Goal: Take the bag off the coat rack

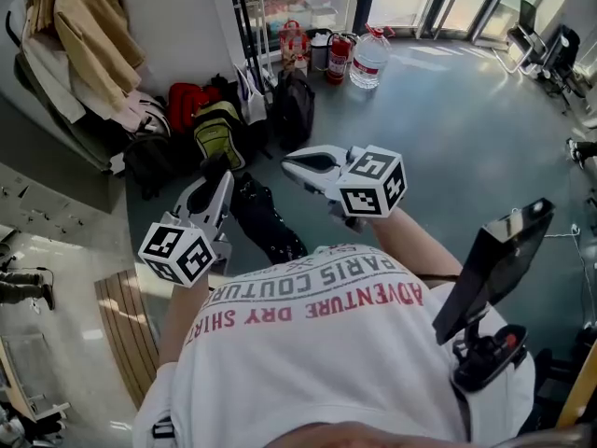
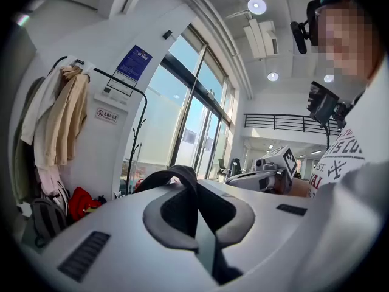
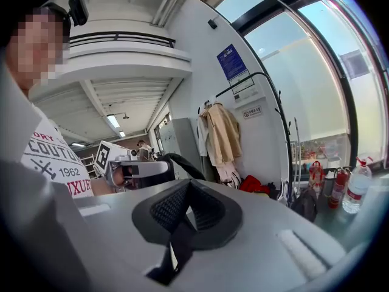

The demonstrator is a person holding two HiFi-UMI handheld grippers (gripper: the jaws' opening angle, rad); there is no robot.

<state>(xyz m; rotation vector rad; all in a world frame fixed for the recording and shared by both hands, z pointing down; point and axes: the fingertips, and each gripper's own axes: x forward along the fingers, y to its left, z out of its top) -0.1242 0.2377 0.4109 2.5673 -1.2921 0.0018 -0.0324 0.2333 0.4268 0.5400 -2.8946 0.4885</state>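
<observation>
**Left gripper view: jaws clamped on the bag's strap**

The left gripper has its pads pressed together on a black strap. The strap rises out of the pads, arches over the jaw tips and drops out of sight behind the gripper's white body. The bag itself does not show in this view.

In the head view the left gripper is held out in front of the person's chest. The black bag hangs just beneath its tips, well apart from the coat rack. The bag's long axis runs from the gripper down toward the floor. In that view it slants from upper left to lower right, with the strap end uppermost. Its lower end meets the edge of the white shirt, so whether all of it shows cannot be told. The dark surface gives little away about pockets or openings.

The right gripper has its textured pads closed on each other with nothing between them. In the head view the right gripper sits beside the left one, just clear of the bag.

Only the rack's black poles show in the head view, and the top edge cuts them off. Coats hang at the left, above a pile of bags on the floor.
</observation>
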